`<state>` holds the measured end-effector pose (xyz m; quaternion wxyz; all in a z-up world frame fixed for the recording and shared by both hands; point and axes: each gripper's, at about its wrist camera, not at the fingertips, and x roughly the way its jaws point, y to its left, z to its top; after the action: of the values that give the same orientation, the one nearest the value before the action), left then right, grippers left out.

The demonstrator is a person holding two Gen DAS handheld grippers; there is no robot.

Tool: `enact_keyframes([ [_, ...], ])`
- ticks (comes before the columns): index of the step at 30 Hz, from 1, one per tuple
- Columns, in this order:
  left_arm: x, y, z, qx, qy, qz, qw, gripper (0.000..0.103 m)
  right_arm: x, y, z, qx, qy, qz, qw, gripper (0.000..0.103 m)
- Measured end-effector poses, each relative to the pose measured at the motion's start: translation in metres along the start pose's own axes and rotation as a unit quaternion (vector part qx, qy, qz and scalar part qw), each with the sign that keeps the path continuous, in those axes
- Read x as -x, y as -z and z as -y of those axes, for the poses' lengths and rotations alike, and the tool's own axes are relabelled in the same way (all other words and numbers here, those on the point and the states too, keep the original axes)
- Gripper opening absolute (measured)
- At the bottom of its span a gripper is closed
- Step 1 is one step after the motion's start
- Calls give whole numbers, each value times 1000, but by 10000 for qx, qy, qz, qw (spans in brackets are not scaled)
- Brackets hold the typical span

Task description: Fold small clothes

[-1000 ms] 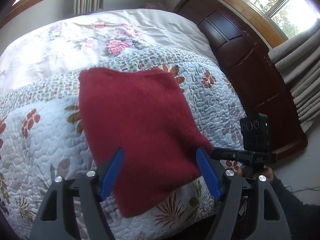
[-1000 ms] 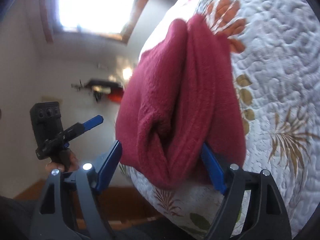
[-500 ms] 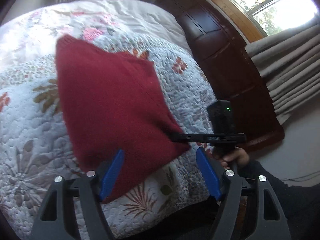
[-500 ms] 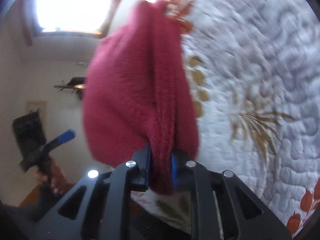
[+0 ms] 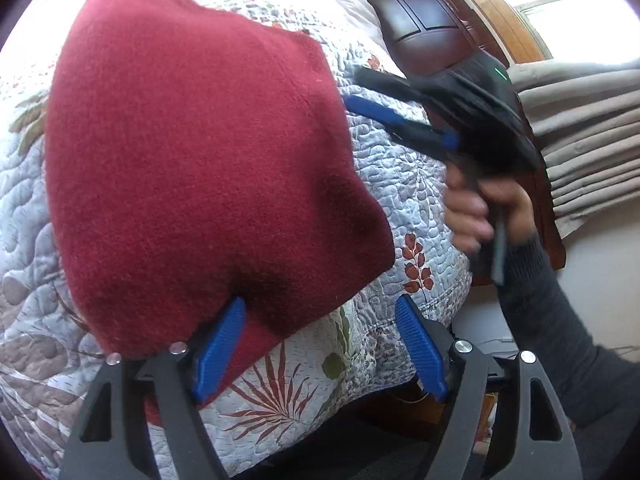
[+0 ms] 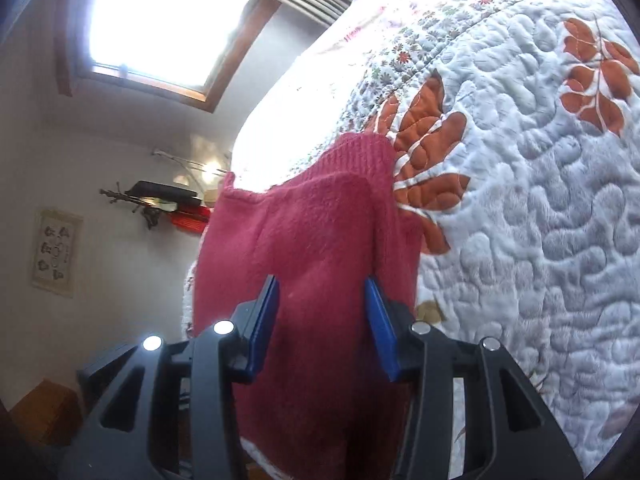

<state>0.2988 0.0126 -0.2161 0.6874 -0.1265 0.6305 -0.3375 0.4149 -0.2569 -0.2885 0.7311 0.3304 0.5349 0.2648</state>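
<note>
Left gripper [image 5: 320, 344], black frame with blue ribbed pads, sits nearest in the left wrist view with its fingers spread wide. The near edge of the dark red knitted garment [image 5: 200, 168] drapes over the left blue pad [image 5: 219, 350]; the right pad is clear of the cloth, with only quilt behind it. Nothing is pinched there.

Right gripper [image 6: 322, 320] is partly open in its own view, and the red knit fills the gap between the two blue pads. Whether the pads actually press the cloth cannot be told. In the left wrist view the same gripper [image 5: 360, 92] appears at right, blurred, its tips beside the right edge of the garment, held by a hand [image 5: 486, 208] in a dark grey sleeve [image 5: 560, 328].

The garment lies folded on the near edge of the bed, on a white quilted bedspread with rust-coloured leaf prints [image 6: 540, 220]. Farther back is a dark wooden headboard [image 5: 420, 28] and beige pleated curtains [image 5: 584, 136] at far right. In the right wrist view a bright window [image 6: 160, 24] is far left, with a small wall poster [image 6: 56, 252] below it; its print is too small to read. No brand markings are legible.
</note>
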Motion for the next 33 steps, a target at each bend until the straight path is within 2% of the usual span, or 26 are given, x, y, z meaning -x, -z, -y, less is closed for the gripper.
enact_keyframes([
  [2, 1, 0, 1, -11, 30, 20, 10000, 78, -8, -8, -8, 160, 42, -117, 9998, 9],
  [4, 2, 1, 4, -42, 91, 58, 9999, 78, -2, -12, -19, 409, 72, 75, 9991, 8],
  [7, 2, 4, 6, -94, 118, 89, 9998, 78, 9, -21, -15, 270, 208, 503, 9982, 7],
  [9, 3, 5, 7, -55, 226, 97, 9997, 78, -12, -22, 5, -23, 482, 315, 9983, 8],
  [10, 4, 5, 9, -66, 237, 83, 9997, 78, -24, -18, 11, -103, 481, 137, 9987, 11],
  [12, 10, 6, 11, -73, 285, 32, 9996, 78, -25, -11, 9, -101, 362, 144, 9992, 18],
  [14, 22, 8, 11, -68, 356, 112, 9993, 78, -9, -4, 7, -184, 236, 230, 9993, 41],
  [17, 45, 14, 10, -52, 431, 339, 9985, 78, 31, 22, 12, -108, 232, 223, 9994, 50],
  [18, 52, 17, 9, -10, 451, 424, 9981, 78, 38, 38, 15, -81, 161, 116, 9998, 52],
  [20, 62, 24, 2, 128, 463, 596, 9971, 80, 41, 73, 18, -98, 108, -184, 9997, 64],
  [21, 66, 27, -3, 228, 464, 657, 9965, 81, 39, 89, 20, -64, 80, -326, 9994, 64],
  [22, 69, 30, -10, 361, 497, 718, 9955, 81, 30, 106, 18, 2, 103, -476, 9988, 59],
  [23, 70, 34, -16, 508, 535, 777, 9942, 81, 23, 115, 20, -12, 106, -587, 9982, 21],
  [24, 72, 36, -24, 684, 561, 841, 9925, 81, 15, 123, 27, -138, 4, -744, 9971, 7],
  [27, 85, 43, -45, 1205, 631, 1109, 9845, 81, 5, 140, 45, -468, 7, -755, 9960, 8],
  [29, 100, 49, -55, 1428, 718, 1357, 9778, 82, 23, 145, 40, -614, -374, -565, 9958, 9],
  [30, 106, 51, -60, 1492, 744, 1458, 9752, 83, 31, 145, 38, -623, -570, -477, 9953, 12],
  [31, 111, 53, -65, 1552, 752, 1527, 9731, 85, 38, 143, 36, -642, -669, -389, 9949, 20],
  [32, 112, 53, -71, 1614, 745, 1540, 9719, 87, 41, 140, 36, -609, -621, -363, 9955, 32],
  [33, 110, 53, -77, 1677, 760, 1500, 9714, 87, 43, 137, 37, -545, -486, -353, 9967, 35],
])
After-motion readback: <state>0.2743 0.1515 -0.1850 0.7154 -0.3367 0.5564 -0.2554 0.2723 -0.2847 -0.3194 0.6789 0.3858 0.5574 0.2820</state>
